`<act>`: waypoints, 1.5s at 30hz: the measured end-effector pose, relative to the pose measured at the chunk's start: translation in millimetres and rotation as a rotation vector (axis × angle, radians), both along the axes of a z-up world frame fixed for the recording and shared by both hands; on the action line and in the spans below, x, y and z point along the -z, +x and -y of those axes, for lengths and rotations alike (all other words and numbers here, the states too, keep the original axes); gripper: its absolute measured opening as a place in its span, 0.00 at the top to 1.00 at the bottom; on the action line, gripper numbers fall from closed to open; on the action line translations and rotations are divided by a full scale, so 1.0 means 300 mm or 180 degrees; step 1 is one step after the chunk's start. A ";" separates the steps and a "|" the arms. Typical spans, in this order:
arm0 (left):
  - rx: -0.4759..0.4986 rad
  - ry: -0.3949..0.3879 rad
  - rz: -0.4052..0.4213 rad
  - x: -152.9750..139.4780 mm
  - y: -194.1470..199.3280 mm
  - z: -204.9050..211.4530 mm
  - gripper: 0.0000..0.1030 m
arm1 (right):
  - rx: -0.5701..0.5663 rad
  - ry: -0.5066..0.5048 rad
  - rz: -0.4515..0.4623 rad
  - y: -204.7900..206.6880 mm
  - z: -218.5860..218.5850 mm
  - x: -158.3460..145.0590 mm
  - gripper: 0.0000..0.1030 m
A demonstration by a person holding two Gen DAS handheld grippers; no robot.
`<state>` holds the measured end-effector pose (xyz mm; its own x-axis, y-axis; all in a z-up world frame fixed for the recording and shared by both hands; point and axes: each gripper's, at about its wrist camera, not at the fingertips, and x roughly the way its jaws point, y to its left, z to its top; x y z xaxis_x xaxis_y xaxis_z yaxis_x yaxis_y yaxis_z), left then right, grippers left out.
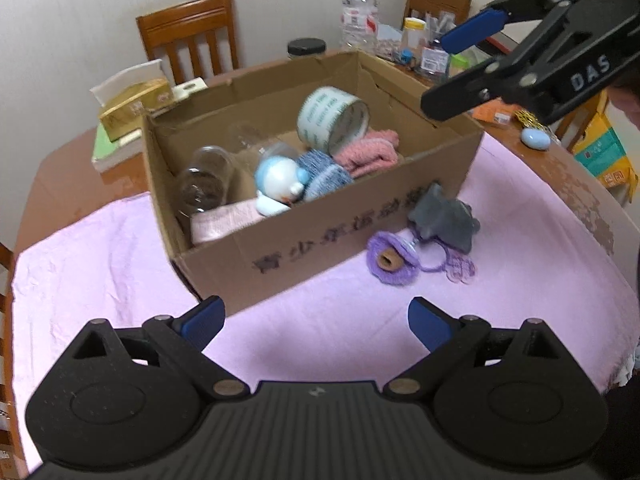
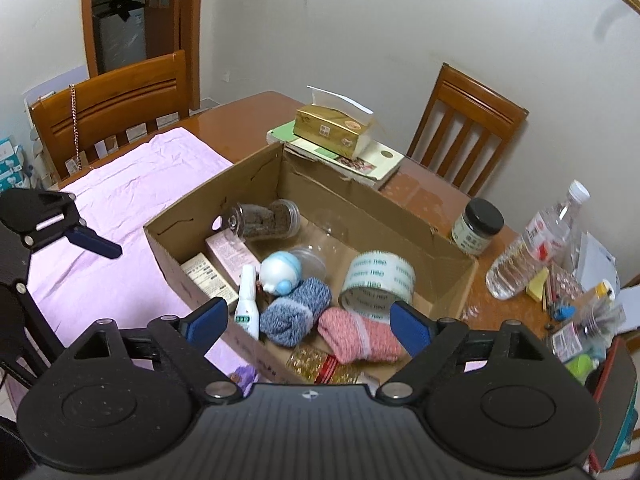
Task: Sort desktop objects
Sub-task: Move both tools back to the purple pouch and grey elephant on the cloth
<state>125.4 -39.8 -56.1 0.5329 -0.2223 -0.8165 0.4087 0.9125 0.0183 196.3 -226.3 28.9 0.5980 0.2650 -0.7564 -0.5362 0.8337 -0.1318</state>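
Left wrist view shows the left hand-held gripper [image 1: 316, 320] spread wide with nothing between its blue pads, low over the pink cloth [image 1: 120, 264] on the bench [image 1: 72, 176]. Ahead stands the open cardboard box [image 1: 320, 240], holding a tape roll [image 1: 332, 118], pink sock [image 1: 370, 152], blue sock [image 1: 326, 174], blue-and-white figurine [image 1: 278, 184] and a clear jar [image 1: 202, 184]. Just beside the box's right front corner, on the cloth, lie a grey plush toy [image 1: 444, 218] and a purple yarn spool [image 1: 394, 262]. From the right wrist view, the right hand-held gripper [image 2: 310, 322] stands wide and empty over the box's near edge, above the socks.
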 end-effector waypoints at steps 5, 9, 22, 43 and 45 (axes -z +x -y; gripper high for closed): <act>0.0142 0.0025 -0.0024 0.036 -0.017 0.024 0.05 | 0.0126 0.0011 -0.0004 -0.044 0.037 0.011 0.11; 0.0212 -0.0081 -0.0064 0.052 -0.010 0.037 0.05 | 0.0243 0.0013 -0.0024 -0.075 0.074 0.026 0.11; 0.0412 0.0007 0.0034 0.123 0.038 0.133 0.05 | 0.0684 0.0173 -0.0241 -0.147 0.169 0.124 0.09; 0.0668 0.0142 0.0080 0.263 0.083 0.268 0.08 | 0.0958 0.0217 -0.0495 -0.161 0.227 0.233 0.09; 0.0679 0.0134 0.0118 0.264 0.076 0.274 0.09 | 0.0959 0.0215 -0.0512 -0.161 0.227 0.240 0.09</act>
